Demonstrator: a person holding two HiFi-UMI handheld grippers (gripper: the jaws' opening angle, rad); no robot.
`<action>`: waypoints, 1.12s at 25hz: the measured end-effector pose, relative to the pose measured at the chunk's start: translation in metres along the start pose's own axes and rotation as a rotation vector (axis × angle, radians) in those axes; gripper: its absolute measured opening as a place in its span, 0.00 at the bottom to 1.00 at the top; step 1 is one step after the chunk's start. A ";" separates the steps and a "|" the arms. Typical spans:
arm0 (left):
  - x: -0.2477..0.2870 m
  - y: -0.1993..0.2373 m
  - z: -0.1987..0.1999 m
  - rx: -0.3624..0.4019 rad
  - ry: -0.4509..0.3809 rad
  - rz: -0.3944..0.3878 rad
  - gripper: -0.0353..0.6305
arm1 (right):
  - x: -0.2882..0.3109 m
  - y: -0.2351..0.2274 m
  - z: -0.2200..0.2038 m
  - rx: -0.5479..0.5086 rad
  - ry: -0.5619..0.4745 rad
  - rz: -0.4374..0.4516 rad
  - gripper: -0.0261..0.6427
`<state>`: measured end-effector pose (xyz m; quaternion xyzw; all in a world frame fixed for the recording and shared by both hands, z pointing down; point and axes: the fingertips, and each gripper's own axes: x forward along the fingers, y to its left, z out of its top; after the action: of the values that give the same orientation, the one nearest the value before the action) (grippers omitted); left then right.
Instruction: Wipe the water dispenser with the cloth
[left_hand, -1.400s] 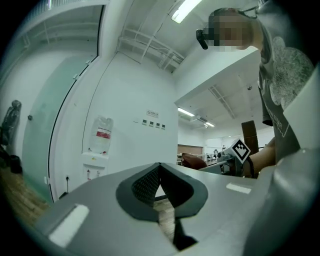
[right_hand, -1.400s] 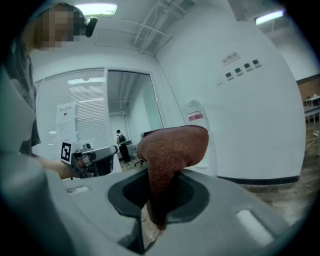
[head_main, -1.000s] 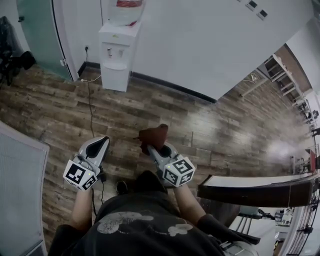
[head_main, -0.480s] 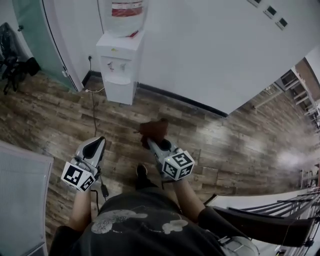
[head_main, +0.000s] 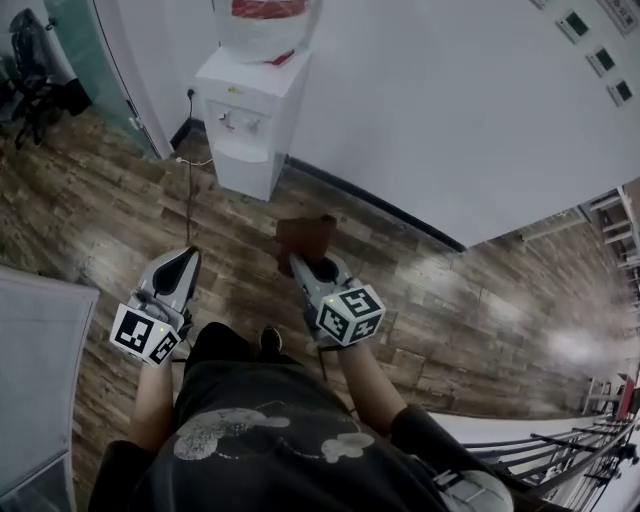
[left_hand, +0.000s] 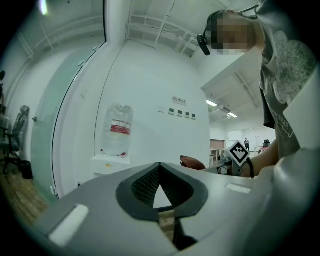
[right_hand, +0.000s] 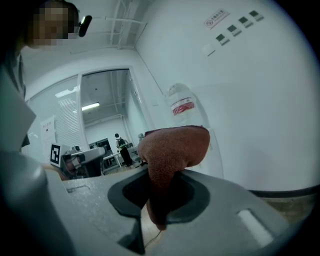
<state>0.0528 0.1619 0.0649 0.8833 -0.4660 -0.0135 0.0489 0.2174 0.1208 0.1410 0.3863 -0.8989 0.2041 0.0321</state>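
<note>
Against the white wall at 11 o'clock in the head view stands the water dispenser (head_main: 250, 120), its upturned bottle (head_main: 262, 25) on top and its taps facing the room. It is well apart from both grippers, so no wiping has begun. By my reading, this is the approach.

Nearer, at about 12 o'clock from the person's body, the reddish-brown cloth (head_main: 305, 238) juts forward from the right gripper (head_main: 303, 263). The right gripper view shows the jaws clamped on the cloth's lower fold, with the bulk bunched up above them. Held that way, a soft pad leads, probably so that fabric rather than hard plastic meets the dispenser first.

At 10 o'clock from the cloth, the left gripper (head_main: 184, 262) is carried low and level with its partner. Its own view shows the jaw tips meeting with nothing between them. It seems kept out of the way, spare for steadying if wanted.

A dark power cord (head_main: 188, 190) trails over the wooden floor (head_main: 450, 300) from the dispenser's side toward 6 o'clock, close to the person's path and worth stepping around.
</note>
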 end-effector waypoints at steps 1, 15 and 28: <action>0.002 0.004 -0.003 0.000 0.013 0.000 0.08 | 0.009 0.003 0.002 -0.008 0.004 0.015 0.12; 0.109 0.161 -0.006 -0.034 0.024 -0.087 0.08 | 0.172 -0.012 0.065 -0.145 0.016 -0.025 0.12; 0.173 0.310 -0.001 -0.054 0.019 -0.167 0.08 | 0.337 -0.019 0.094 -0.105 0.068 -0.139 0.12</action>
<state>-0.1042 -0.1547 0.1000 0.9176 -0.3895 -0.0217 0.0760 0.0042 -0.1573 0.1338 0.4386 -0.8778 0.1667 0.0970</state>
